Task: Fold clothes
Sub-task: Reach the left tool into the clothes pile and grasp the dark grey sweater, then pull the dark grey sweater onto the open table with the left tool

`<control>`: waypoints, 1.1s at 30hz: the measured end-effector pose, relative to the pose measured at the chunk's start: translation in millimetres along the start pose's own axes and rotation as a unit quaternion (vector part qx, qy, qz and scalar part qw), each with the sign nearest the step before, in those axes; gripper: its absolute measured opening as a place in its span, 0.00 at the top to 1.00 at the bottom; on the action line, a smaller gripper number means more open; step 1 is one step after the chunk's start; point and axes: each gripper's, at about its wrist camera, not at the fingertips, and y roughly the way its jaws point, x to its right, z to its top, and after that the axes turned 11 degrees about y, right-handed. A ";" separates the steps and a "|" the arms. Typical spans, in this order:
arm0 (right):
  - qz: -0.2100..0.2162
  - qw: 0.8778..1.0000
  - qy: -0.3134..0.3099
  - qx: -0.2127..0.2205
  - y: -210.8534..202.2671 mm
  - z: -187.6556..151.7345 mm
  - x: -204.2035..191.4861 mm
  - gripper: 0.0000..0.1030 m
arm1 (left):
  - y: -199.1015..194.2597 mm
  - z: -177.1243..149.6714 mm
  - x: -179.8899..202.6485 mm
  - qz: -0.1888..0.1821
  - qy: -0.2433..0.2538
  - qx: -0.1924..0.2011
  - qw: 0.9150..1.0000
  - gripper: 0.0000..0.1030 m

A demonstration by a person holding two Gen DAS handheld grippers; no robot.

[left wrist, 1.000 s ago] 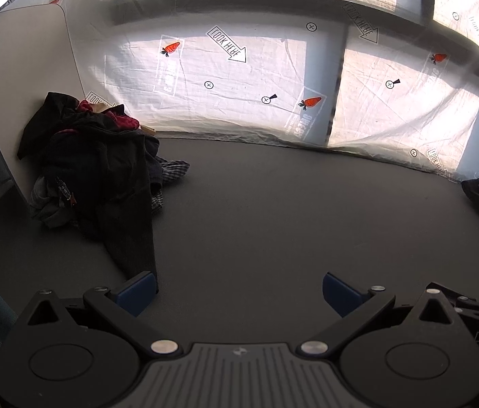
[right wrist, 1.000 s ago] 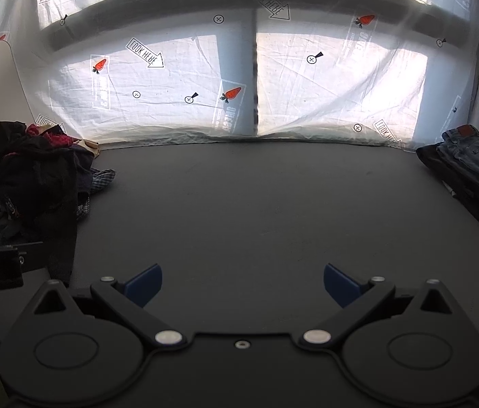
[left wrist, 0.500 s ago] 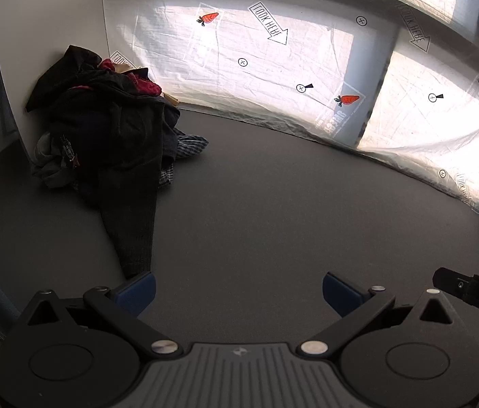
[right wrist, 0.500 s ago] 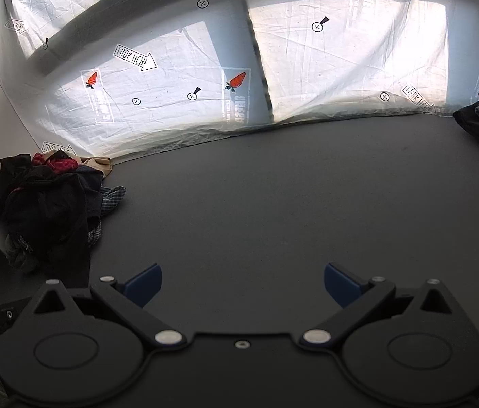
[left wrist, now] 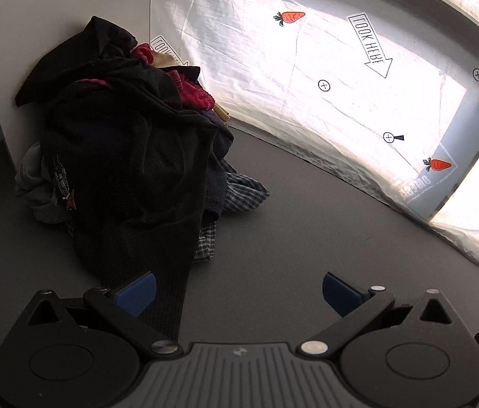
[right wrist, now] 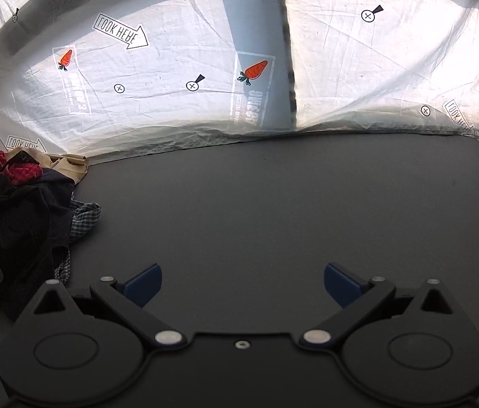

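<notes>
Left wrist view: left claw (left wrist: 237, 289), spread wide & empty, had closed in on clothes pile (left wrist: 127, 156) w/ black sleeve (left wrist: 151, 272) nearest; right claw (right wrist: 243, 282) likewise released — pick-up likely next.

A crumpled heap of mostly black clothes (left wrist: 127, 156), with red knit, beige cloth and blue-white checked fabric poking out, lies unfolded ahead-left of the left tongs (left wrist: 237, 290); one black ribbed sleeve (left wrist: 158, 282) reaches beneath their left finger.

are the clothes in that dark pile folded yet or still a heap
Still a heap. The pile of clothes lies crumpled against the white board, garments overlapping, a black sleeve trailing loose over the grey table.
</notes>
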 end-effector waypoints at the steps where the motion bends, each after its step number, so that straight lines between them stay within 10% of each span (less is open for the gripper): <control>1: 0.001 1.000 -0.002 -0.005 11.9 5.4 -6.3 0.00 | 11.7 8.4 -7.6 0.007 -0.008 -0.001 1.000 0.00; 9: -0.001 0.998 -0.019 -0.058 113.0 30.2 -64.8 0.00 | 92.9 67.4 -63.1 0.116 -0.006 0.019 0.993 0.10; 13: 0.011 0.996 -0.044 -0.080 140.3 26.5 -86.8 0.00 | 126.9 85.7 -81.2 0.131 -0.015 0.009 0.991 0.44; 16: 0.009 0.994 -0.060 -0.091 150.5 20.1 -93.2 0.00 | 138.3 90.8 -78.1 0.133 -0.005 0.007 0.991 0.94; 33: -0.011 0.999 0.030 -0.021 54.2 47.3 74.7 0.00 | 7.8 51.7 135.7 0.008 0.136 0.112 0.984 0.98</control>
